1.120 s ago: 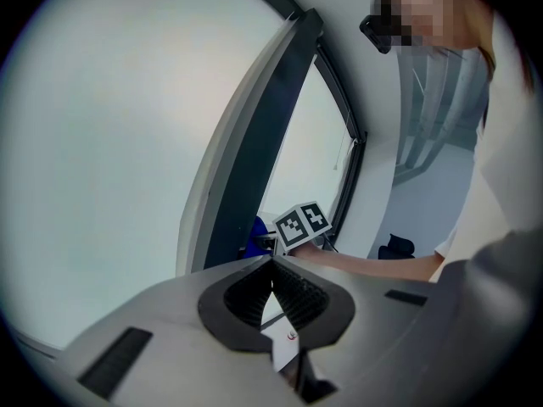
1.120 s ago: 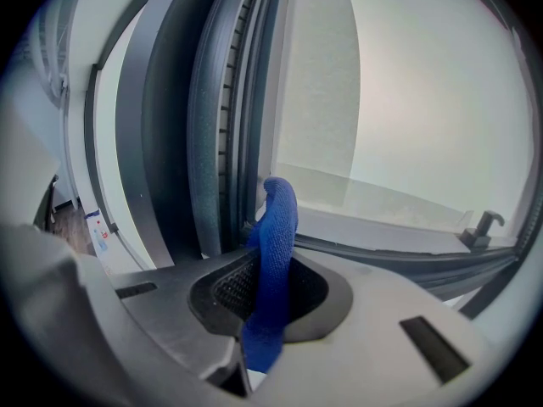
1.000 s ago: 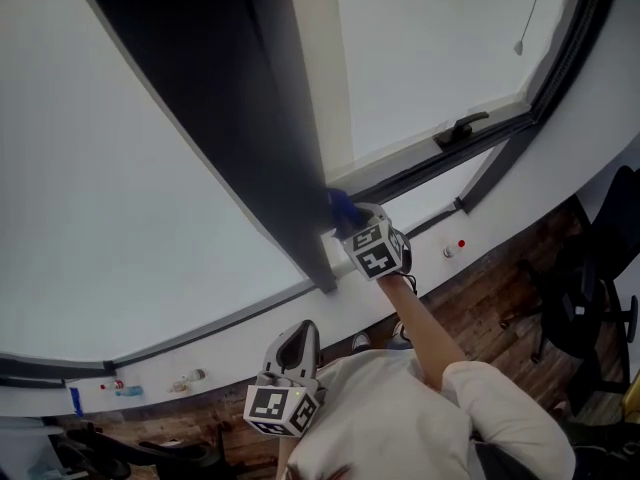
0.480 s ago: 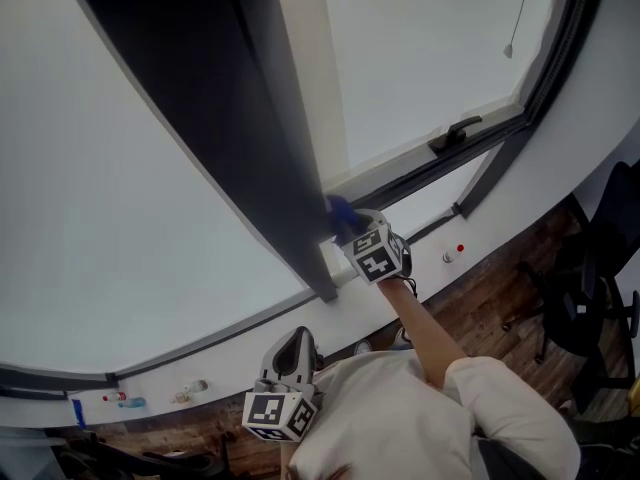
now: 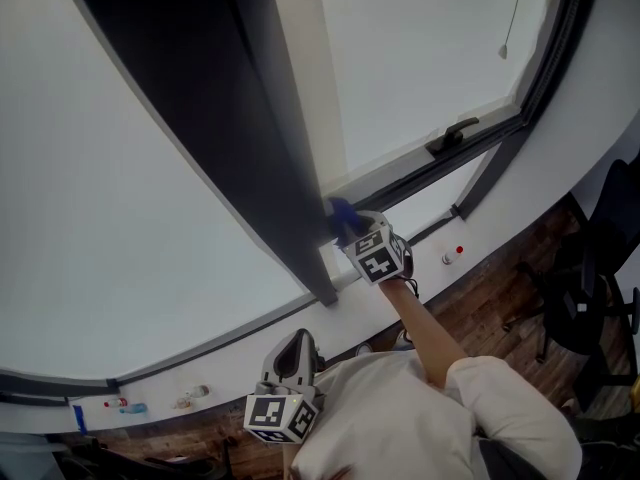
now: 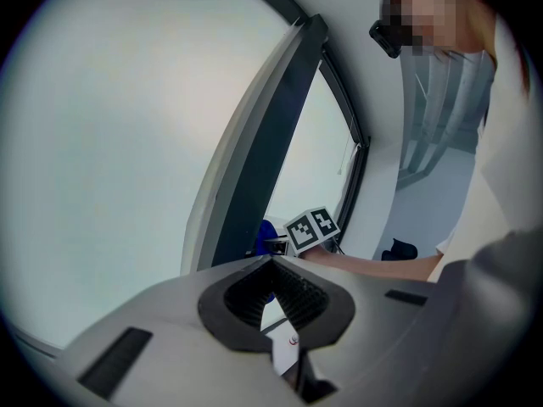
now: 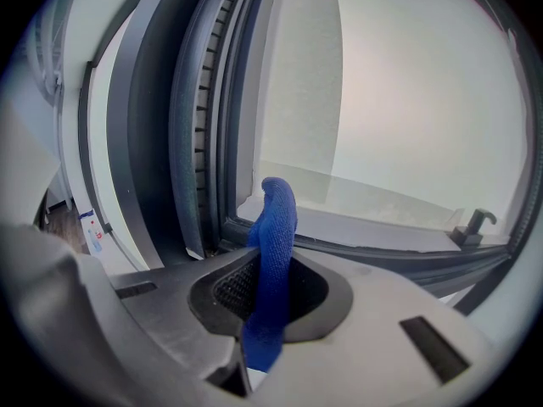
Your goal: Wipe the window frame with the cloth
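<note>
Bright, featureless panes [image 5: 130, 188] fill the background. Head view: the right tool [image 5: 354, 228] has barely shifted, and its blue cloth [image 5: 341, 211] still presses the corner of the dark window frame [image 5: 250, 138], so the wiping seems to linger there. Left gripper view: the left tool [image 6: 273, 299] sits idle, jaws together and empty. Right gripper view: the jaws clamp the knitted cloth beside a ribbed rubber seal [image 7: 204, 117].

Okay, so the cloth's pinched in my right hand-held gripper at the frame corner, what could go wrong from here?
Only a narrow fold of the blue cloth pokes past the right hand-held gripper, so its hard tips may scrape the window frame instead. Dragging along the ribbed seal might tug the cloth loose. Sweeping right could bump the window handle.
</note>
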`<action>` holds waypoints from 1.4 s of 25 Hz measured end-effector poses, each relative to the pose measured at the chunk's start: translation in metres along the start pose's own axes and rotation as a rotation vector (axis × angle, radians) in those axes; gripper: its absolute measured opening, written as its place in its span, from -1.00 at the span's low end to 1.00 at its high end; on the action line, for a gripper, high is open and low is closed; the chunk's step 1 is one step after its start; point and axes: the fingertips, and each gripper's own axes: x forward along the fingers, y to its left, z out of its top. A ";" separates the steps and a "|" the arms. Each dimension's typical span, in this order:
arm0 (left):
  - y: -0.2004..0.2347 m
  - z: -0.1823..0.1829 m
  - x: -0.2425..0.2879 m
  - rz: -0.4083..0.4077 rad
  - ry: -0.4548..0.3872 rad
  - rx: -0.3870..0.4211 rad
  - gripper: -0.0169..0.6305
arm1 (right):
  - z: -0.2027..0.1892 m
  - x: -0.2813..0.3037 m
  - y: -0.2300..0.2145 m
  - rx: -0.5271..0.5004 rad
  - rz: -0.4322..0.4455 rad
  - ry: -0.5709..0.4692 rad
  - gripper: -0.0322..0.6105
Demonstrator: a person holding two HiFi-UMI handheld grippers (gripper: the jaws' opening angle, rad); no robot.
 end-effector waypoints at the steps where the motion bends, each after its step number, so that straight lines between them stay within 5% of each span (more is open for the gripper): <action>1: 0.000 0.000 0.000 0.000 0.000 -0.001 -0.92 | 0.000 0.000 -0.001 0.002 -0.001 -0.001 -0.75; 35: -0.003 0.001 0.026 -0.041 0.024 0.008 -0.92 | -0.010 0.001 -0.036 0.051 -0.042 -0.005 -0.75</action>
